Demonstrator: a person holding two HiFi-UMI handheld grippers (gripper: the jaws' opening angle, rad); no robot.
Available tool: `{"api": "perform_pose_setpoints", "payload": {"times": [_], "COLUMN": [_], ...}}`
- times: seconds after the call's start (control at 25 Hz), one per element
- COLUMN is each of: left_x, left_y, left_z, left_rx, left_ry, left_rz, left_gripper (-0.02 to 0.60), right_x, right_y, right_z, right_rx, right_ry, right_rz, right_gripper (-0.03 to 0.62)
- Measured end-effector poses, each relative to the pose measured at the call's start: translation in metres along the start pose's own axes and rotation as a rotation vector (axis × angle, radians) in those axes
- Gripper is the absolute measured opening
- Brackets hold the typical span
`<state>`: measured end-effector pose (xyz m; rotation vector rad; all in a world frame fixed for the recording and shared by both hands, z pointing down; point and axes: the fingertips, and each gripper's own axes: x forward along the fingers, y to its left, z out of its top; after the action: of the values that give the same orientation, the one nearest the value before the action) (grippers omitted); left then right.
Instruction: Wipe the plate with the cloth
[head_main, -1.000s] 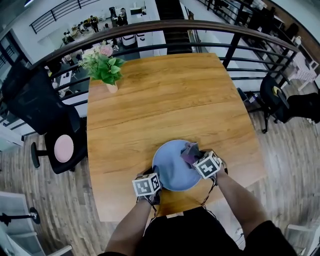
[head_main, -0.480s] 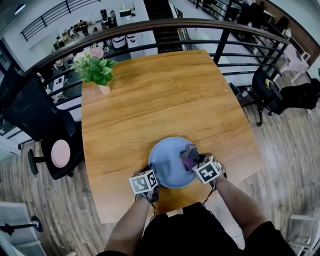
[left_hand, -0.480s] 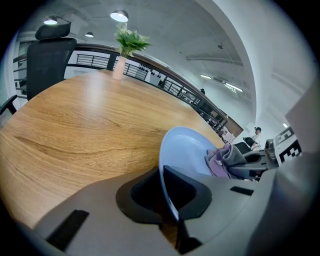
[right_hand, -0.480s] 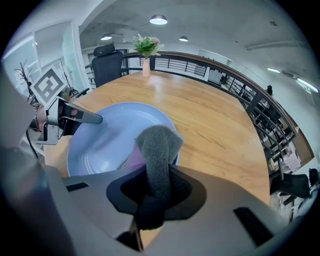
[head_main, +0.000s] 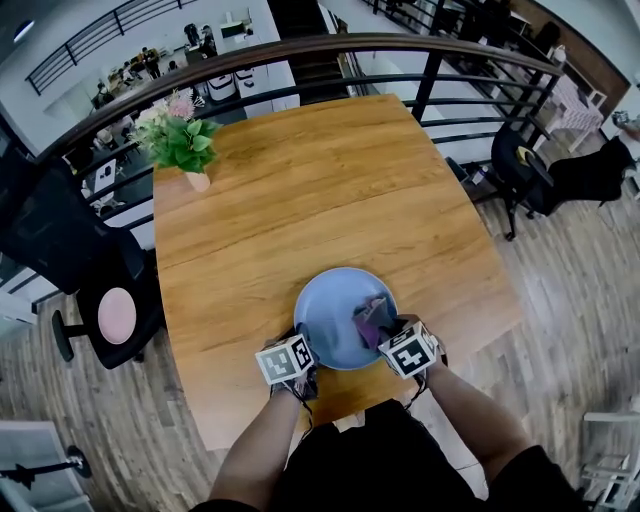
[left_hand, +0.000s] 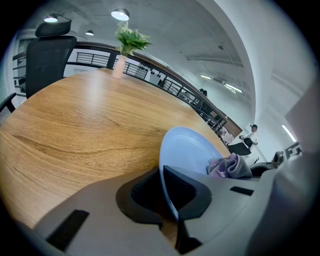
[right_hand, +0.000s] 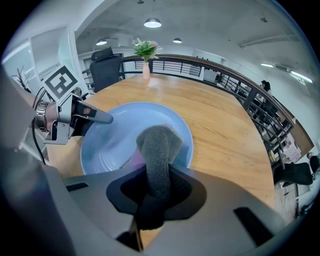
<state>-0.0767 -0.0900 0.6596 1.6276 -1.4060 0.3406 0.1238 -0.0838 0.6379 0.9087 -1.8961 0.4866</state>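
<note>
Your left gripper (left_hand: 168, 197) is pinched on the near left rim of the blue plate (left_hand: 187, 147). Your right gripper (right_hand: 155, 197) clamps a bunched grey-purple cloth (right_hand: 159, 142), whose free end lies on the plate's right side. The plate sits near your edge of the wooden tabletop (head_main: 300, 200). A potted plant (head_main: 180, 142) stands at the far left corner, with a black railing (head_main: 330, 48) beyond.
</note>
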Motion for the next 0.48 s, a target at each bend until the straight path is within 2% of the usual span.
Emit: {"api": "perform_pose_setpoints", "payload": {"times": [0.48], "left_x": [-0.001], "left_y": [0.0], "left_z": [0.0], "left_rx": [-0.029], "left_ry": [0.03], "left_rz": [-0.033], "left_gripper": [0.038], "right_x": [0.003], "right_y": [0.069], "right_z": [0.006], "right_rx": [-0.002], "right_ry": [-0.016], "right_rz": [0.061], "right_gripper": [0.074]}}
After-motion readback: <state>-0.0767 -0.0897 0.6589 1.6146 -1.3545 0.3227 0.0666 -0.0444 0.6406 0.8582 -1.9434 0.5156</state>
